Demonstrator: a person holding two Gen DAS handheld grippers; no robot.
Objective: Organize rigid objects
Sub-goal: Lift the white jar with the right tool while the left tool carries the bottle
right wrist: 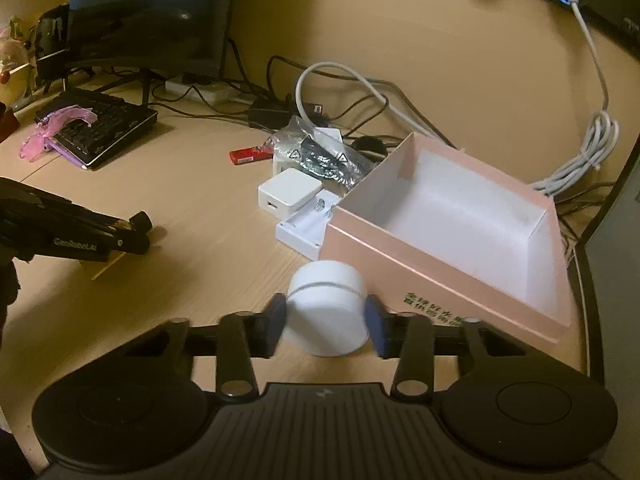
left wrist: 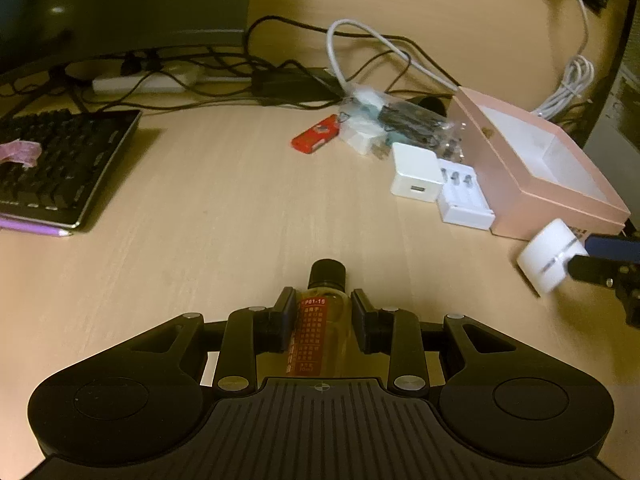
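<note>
The left gripper is clamped on a small amber glass bottle with a black screw cap and a red label, its 2 pads pressing the bottle's sides; the bottle points toward 12 o'clock, low over the wooden desk.

The right gripper is clamped on a white round jar, held tilted just beside the near wall of the open pink box, which sits at 1 o'clock in the right wrist view. The box's white interior shows nothing inside.

Against the box's left wall lie a white battery charger and, touching it at 11 o'clock, a white USB power adapter. Behind them sits a clear plastic bag of dark parts, and a red USB stick lies just left of the bag.

A black keyboard with a pink item on it rests at 10 o'clock in the left wrist view, under a dark monitor. Black and white cables tangle along the back of the desk.
</note>
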